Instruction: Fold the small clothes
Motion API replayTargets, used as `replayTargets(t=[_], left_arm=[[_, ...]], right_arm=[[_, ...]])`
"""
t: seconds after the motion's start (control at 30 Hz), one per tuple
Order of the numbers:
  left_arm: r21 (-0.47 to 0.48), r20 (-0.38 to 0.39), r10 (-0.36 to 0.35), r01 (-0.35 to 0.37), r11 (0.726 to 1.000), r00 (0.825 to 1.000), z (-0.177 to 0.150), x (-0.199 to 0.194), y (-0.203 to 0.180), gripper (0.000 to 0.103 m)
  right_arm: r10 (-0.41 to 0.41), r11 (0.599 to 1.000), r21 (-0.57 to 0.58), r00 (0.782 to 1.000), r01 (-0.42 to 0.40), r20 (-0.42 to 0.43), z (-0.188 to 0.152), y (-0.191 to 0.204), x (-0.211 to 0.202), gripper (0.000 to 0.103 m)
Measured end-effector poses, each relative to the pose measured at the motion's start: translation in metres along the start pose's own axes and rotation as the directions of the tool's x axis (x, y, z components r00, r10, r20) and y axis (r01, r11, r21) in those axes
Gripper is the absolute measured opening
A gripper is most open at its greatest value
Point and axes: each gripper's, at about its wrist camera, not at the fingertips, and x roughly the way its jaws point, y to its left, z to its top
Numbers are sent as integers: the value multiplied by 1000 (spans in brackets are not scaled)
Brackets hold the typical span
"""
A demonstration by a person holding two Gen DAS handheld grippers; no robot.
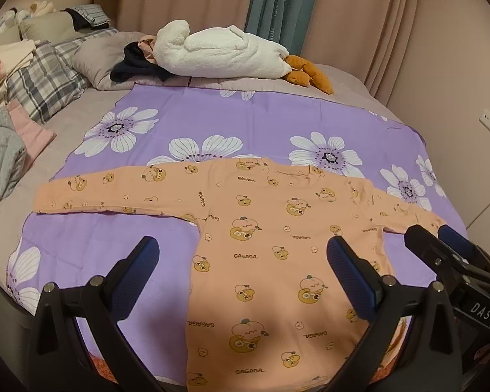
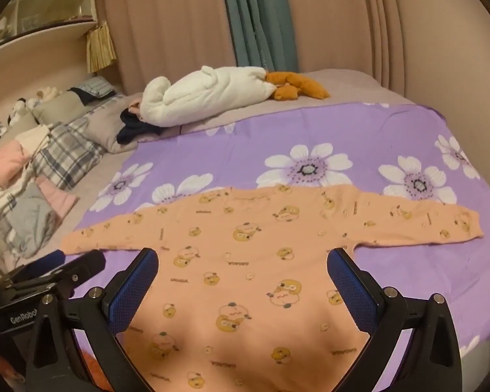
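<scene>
An orange printed top (image 1: 277, 245) is being displayed flat on a purple flowered sheet (image 1: 245, 114), sleeves stretched out sideways so its long axis is running across both views. The hem is being kept nearest the grippers. The left gripper (image 1: 241, 274) and right gripper (image 2: 243, 281) are being held wide apart, nothing between the jaws. Each sleeve end is judged nearer its own-side gripper.

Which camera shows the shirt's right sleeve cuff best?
The right wrist view: the right sleeve cuff lies flat and unblocked. In the left wrist view the right claw covers that cuff.
</scene>
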Motion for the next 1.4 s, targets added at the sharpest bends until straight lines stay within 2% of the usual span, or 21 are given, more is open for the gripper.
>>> replayTargets(t=[1.4], left_arm=[[15, -43, -18, 18, 1000, 999, -4, 3, 3, 102]], right_arm=[[12, 1000, 5, 1000, -12, -14, 2, -1, -1, 102]])
